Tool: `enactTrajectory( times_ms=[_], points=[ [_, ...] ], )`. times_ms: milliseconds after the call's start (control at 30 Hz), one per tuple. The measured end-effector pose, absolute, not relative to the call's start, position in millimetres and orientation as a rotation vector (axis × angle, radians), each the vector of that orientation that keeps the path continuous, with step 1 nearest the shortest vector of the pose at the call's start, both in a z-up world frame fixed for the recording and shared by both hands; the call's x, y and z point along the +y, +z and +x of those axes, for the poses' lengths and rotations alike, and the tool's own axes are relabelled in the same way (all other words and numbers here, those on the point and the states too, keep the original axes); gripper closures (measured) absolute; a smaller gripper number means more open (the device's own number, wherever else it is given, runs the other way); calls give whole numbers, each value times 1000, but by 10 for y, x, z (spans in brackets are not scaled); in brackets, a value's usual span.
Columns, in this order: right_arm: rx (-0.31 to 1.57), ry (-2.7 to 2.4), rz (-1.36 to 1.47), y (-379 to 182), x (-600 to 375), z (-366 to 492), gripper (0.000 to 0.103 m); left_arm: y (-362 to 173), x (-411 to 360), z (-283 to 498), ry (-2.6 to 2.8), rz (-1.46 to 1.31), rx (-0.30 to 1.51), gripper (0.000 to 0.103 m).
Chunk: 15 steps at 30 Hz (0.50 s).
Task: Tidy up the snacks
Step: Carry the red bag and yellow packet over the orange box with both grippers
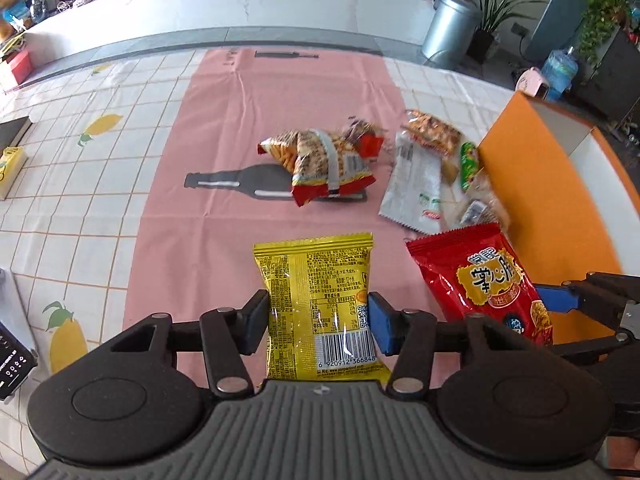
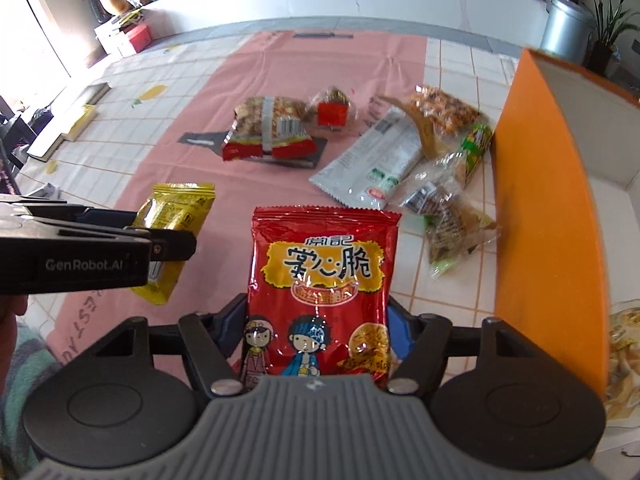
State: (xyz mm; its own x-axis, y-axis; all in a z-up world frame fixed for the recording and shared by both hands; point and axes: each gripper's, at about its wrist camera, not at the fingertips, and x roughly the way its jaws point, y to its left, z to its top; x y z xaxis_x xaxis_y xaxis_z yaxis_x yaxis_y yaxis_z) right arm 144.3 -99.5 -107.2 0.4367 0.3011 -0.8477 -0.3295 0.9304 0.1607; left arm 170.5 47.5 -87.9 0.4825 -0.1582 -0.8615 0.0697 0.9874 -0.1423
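I'm holding two packets off the desk (image 1: pixel 120 208) — my left tool (image 1: pixel 318 320) is clamping the yellow packet (image 1: pixel 316 280) by its sides, barcode facing the camera. My right tool (image 2: pixel 316 332) is clamping the red packet (image 2: pixel 322 284) the same way, printed front up. The two are sitting side by side, red one to the right, just beside the orange box (image 2: pixel 548 220). Ahead on the pink mat (image 1: pixel 224 128) I'm seeing a taped bundle (image 1: pixel 324 160) of snack bags. Right of it, a white pouch (image 1: pixel 412 188), a peanut bag (image 1: pixel 432 130) and a green stick (image 1: pixel 468 164) are lying in a loose pile against the box wall — some overlapping.
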Motion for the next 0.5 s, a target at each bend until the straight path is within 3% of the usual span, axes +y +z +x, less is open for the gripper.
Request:
enactTrajectory(
  times_ms=[500],
  points=[
    [886, 314, 31, -140, -1998, 1114, 36, -101, -175, 1464, -312, -85, 918, 44]
  ],
)
